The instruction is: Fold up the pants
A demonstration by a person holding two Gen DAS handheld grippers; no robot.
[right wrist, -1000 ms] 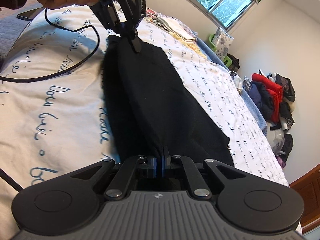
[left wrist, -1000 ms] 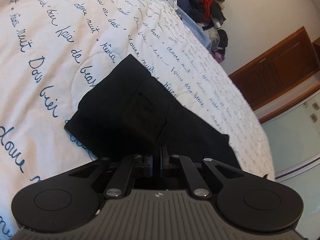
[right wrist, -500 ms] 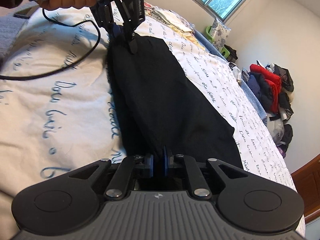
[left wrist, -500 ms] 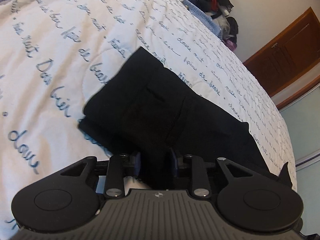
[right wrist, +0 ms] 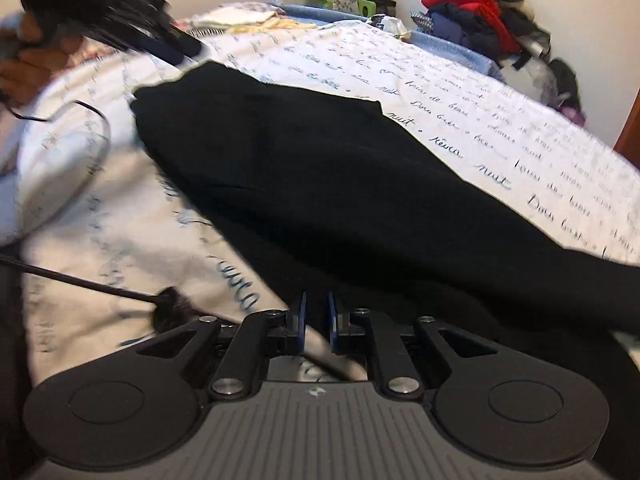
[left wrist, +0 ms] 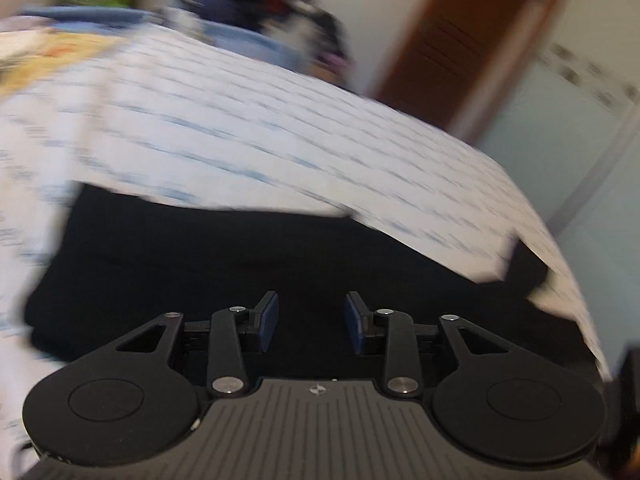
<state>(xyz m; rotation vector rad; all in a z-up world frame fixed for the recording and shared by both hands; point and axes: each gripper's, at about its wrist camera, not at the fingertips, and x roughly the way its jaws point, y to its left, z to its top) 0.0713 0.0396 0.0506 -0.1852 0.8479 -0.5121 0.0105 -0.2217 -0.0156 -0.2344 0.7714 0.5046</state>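
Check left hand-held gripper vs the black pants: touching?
Apart. The right wrist view shows the left hand-held gripper lifted clear of the black pants, with bedspread visible between; its jaws are opening with nothing between them.

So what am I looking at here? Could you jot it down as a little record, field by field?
garment: black pants lying folded lengthwise on the bed
surface: white quilt printed with blue handwriting
left tool: jaws opening, blue pads apart, pressing on nothing, above the black cloth
right tool: narrow gap between the pads, no cloth in it
person: a hand holds the left tool at the pants' far end, blurred
cable: black, trailing over the quilt
background: pile of clothes beyond the bed
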